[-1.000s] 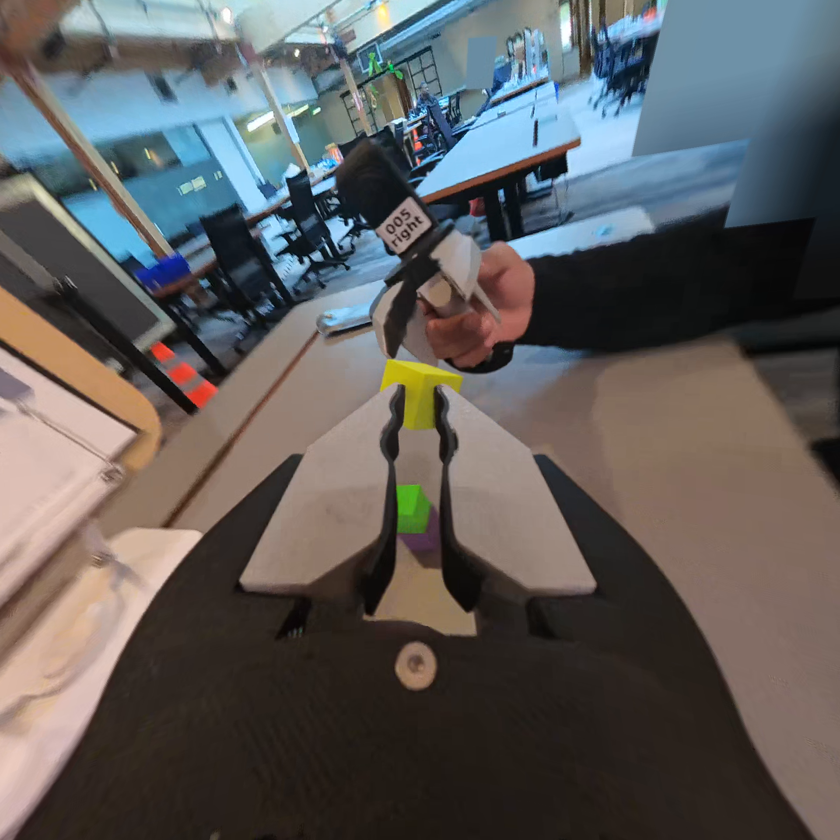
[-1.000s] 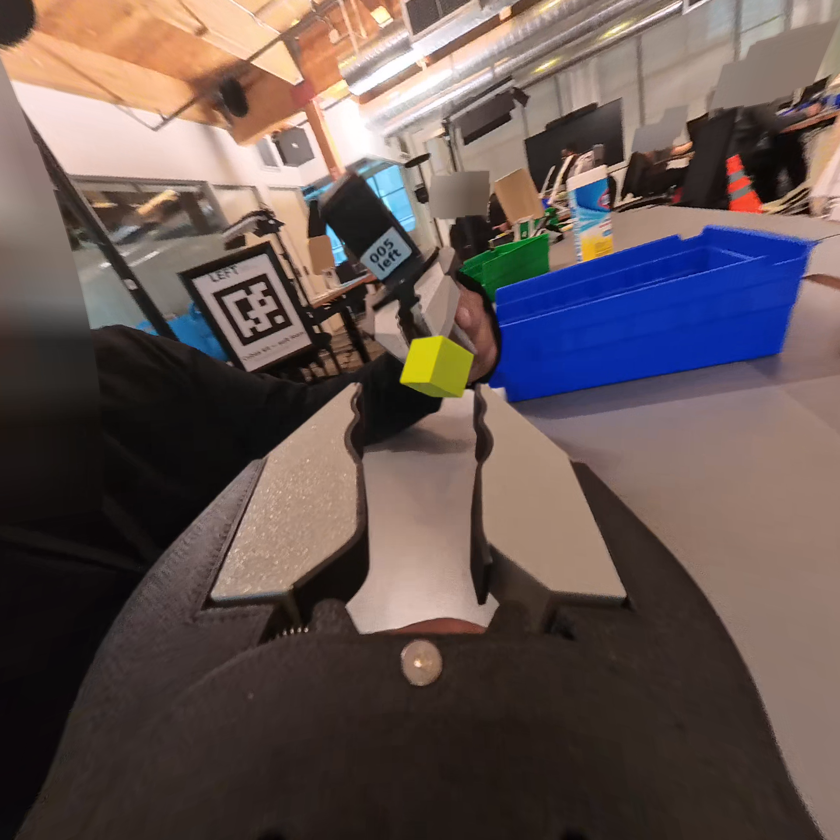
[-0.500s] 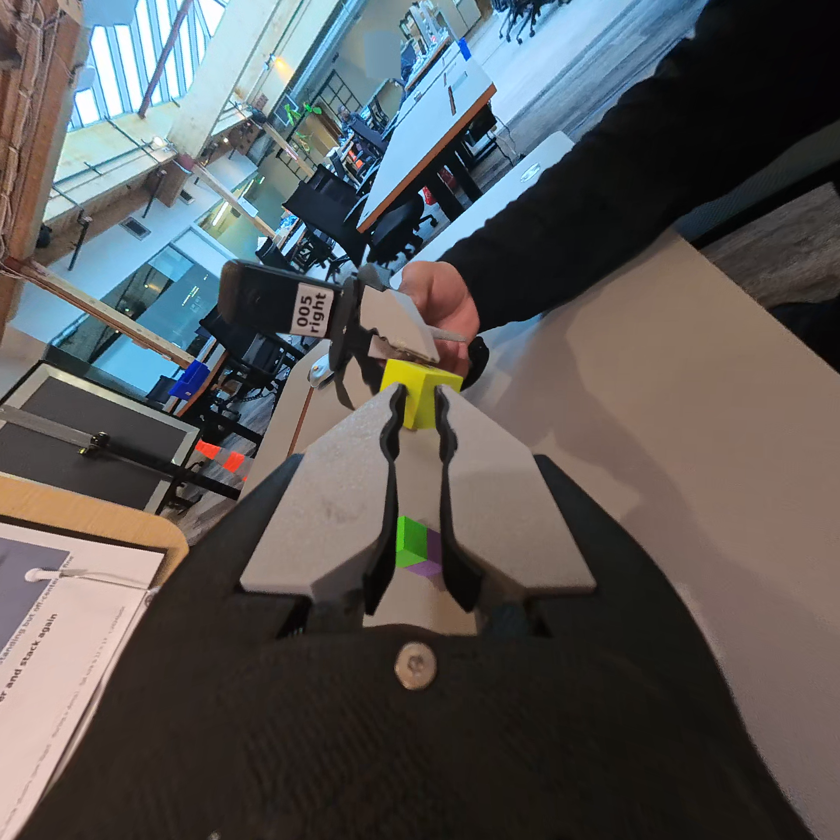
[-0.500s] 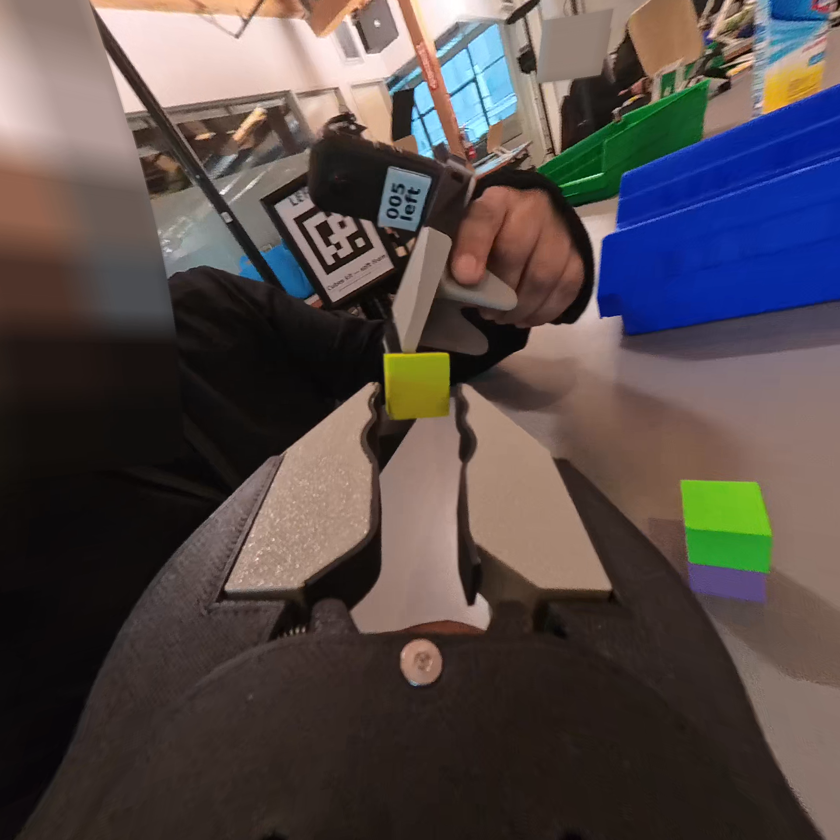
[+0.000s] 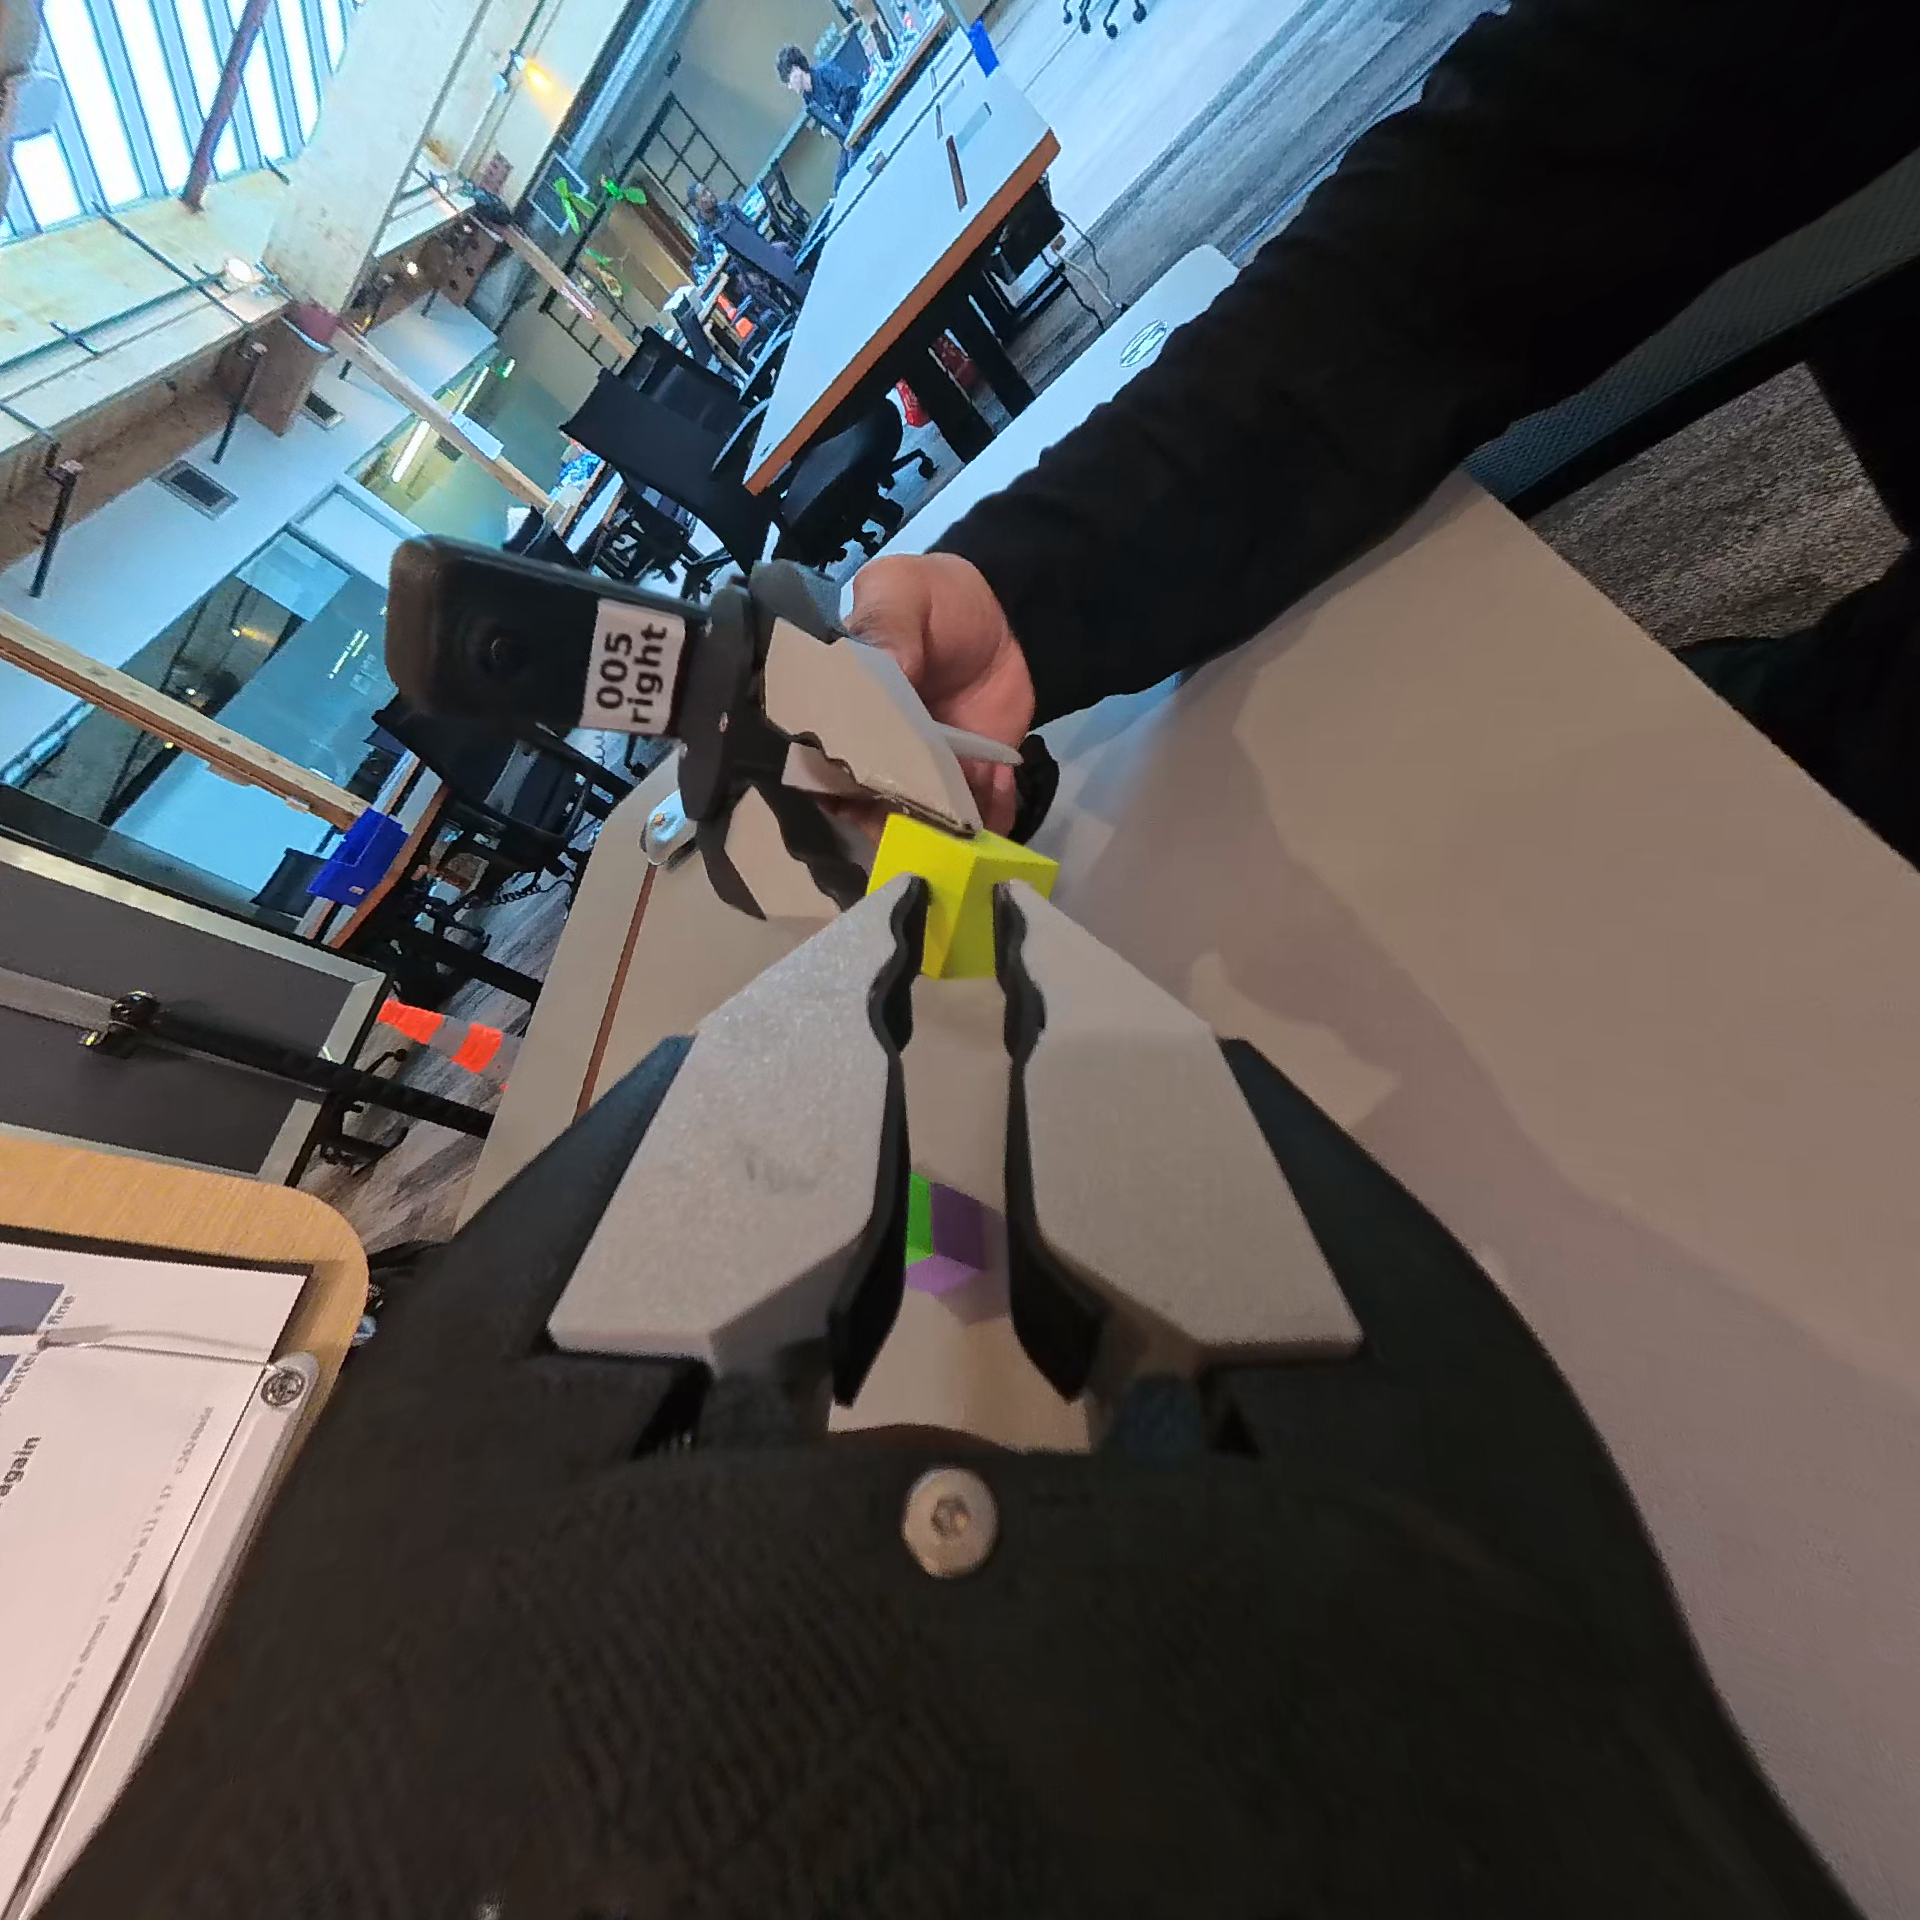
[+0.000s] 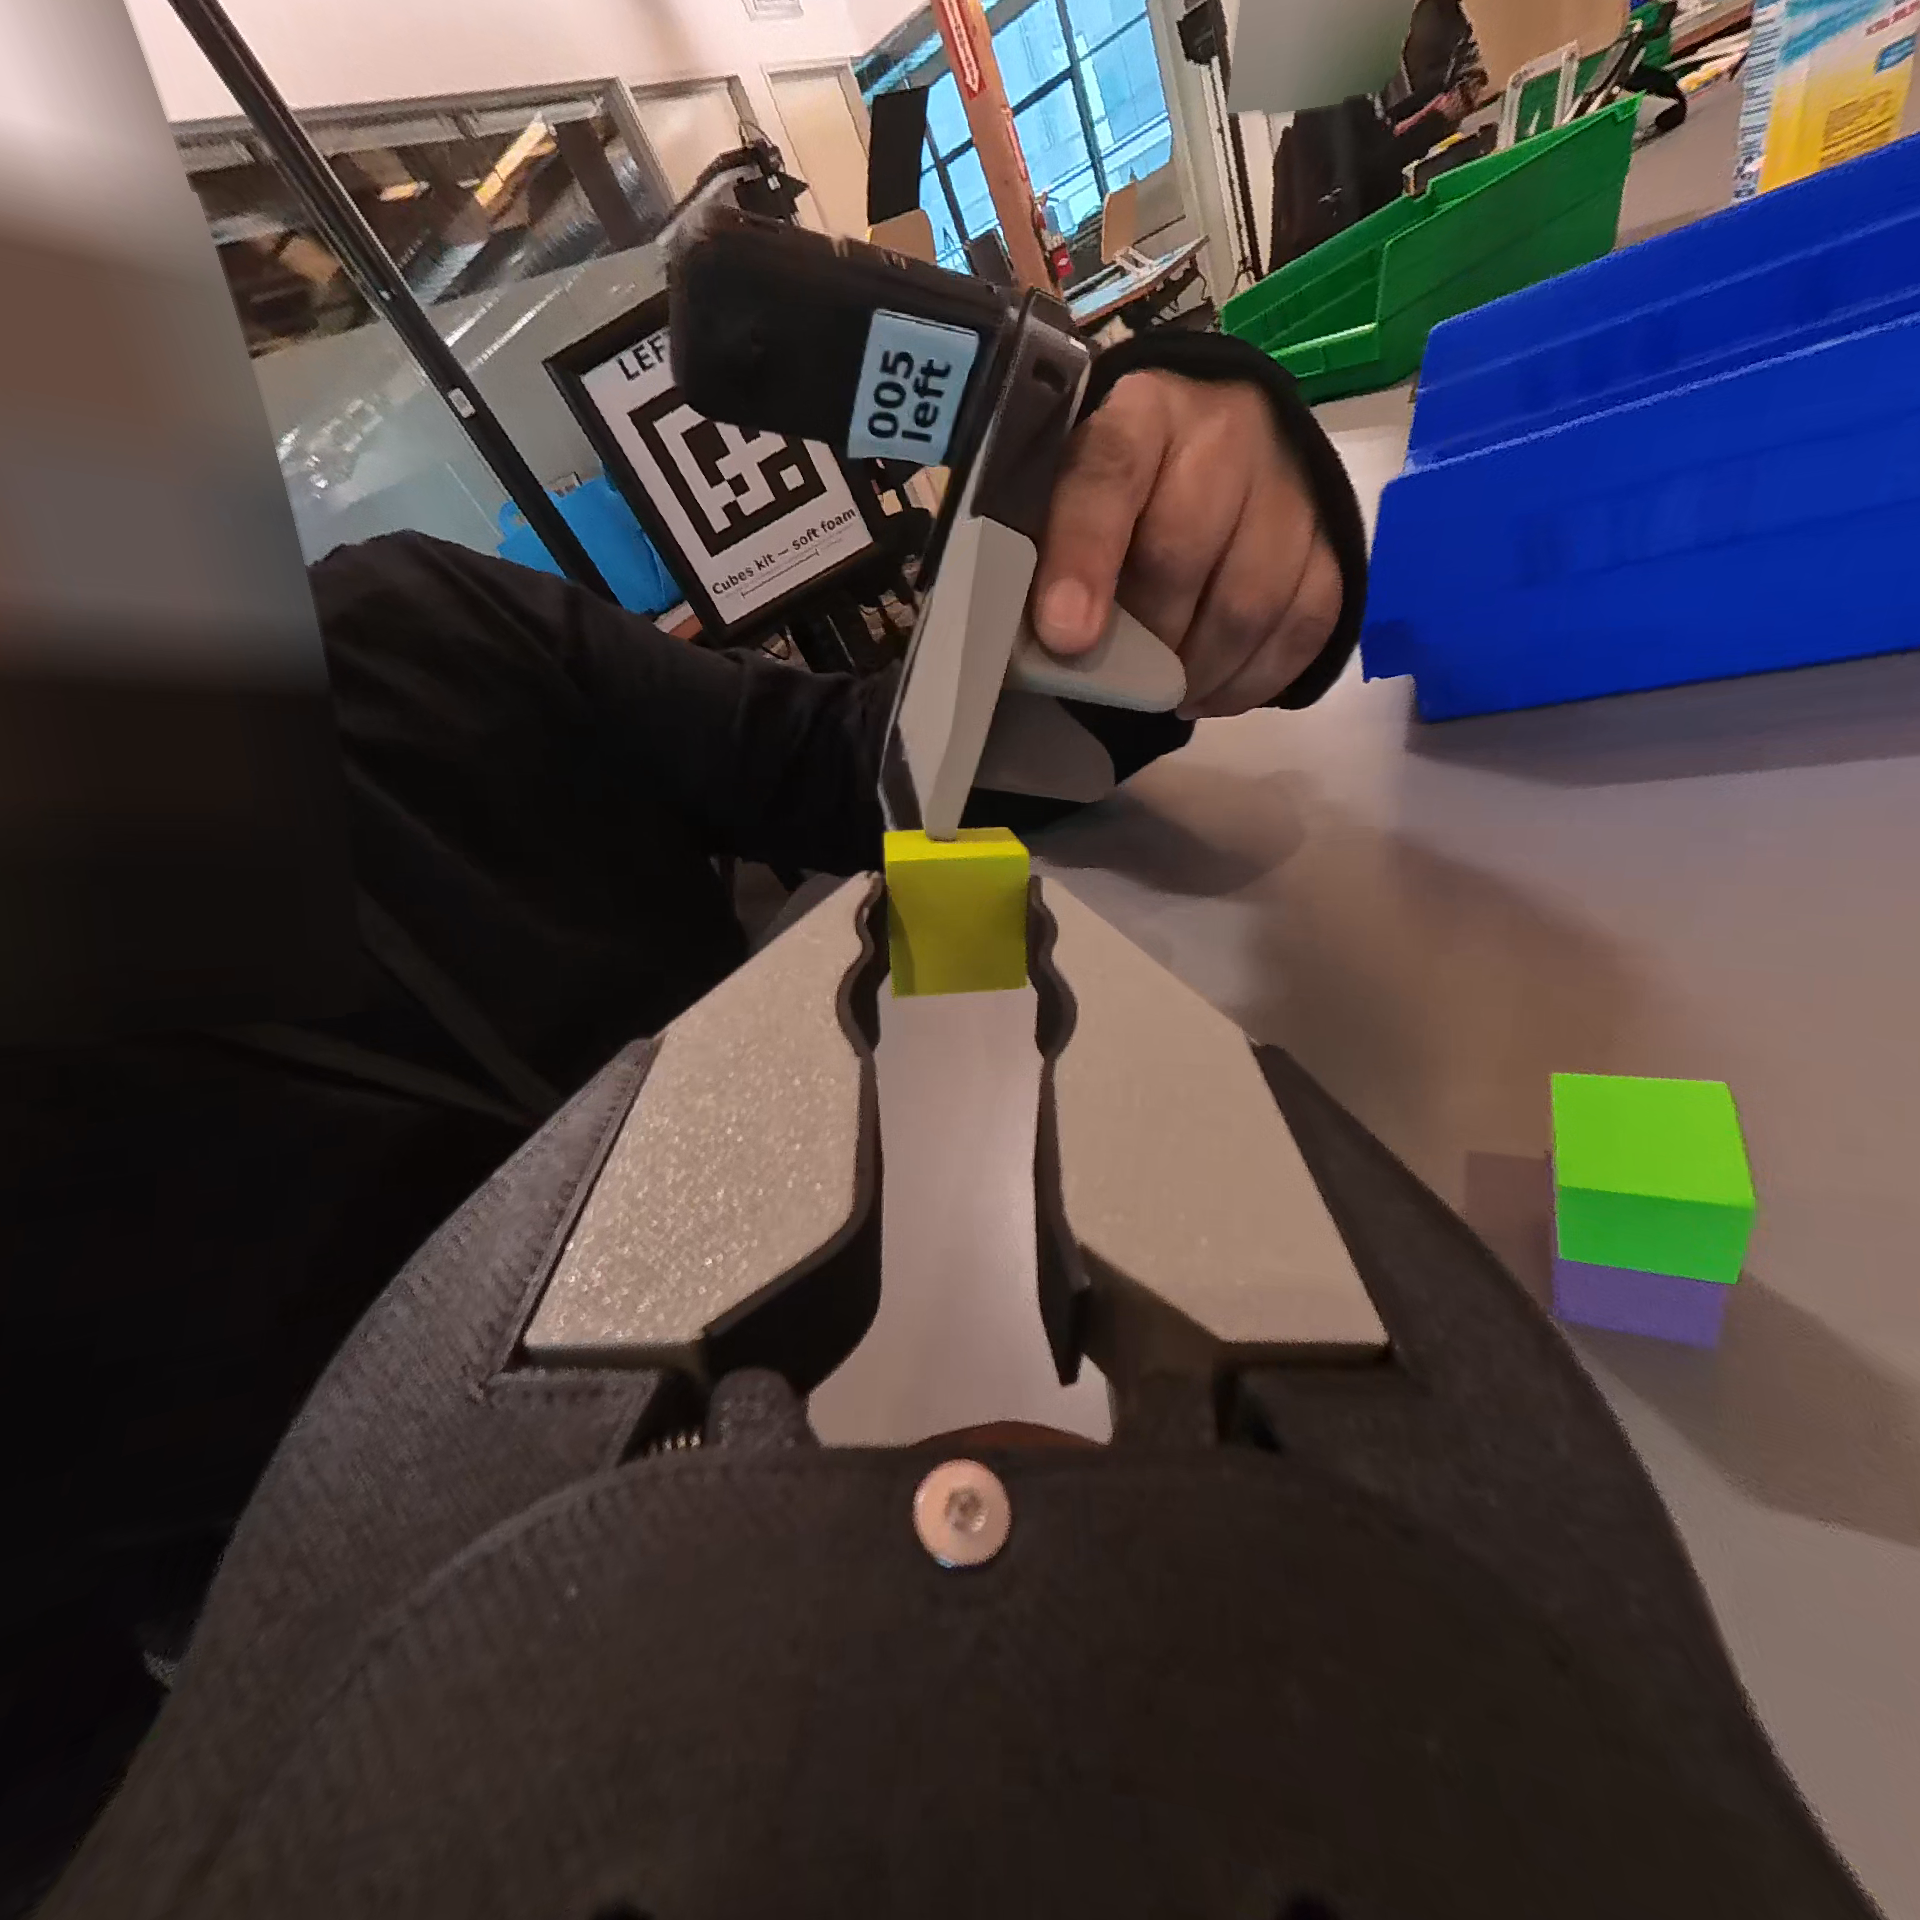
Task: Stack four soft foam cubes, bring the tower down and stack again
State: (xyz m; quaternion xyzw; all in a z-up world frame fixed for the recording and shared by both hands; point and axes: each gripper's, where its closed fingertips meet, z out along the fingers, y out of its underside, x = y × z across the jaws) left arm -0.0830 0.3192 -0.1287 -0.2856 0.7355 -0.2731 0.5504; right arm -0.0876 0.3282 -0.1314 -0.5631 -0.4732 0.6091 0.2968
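The yellow cube (image 5: 961,914) is gripped in mid-air by both the left gripper (image 5: 956,914) and right gripper (image 6: 956,914); at 4 o'clock, a green cube (image 6: 1647,1174) is stacked on a purple cube (image 6: 1636,1314)

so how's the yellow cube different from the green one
The yellow cube is off the table, between the fingers of both grippers; the green cube sits free on the purple cube. Yellow is a duller yellow-green, green a bright lime. Both look alike in shape and size.

Bright, even indoor light, soft shadows, wide-angle edge warping (slight blur at borders)
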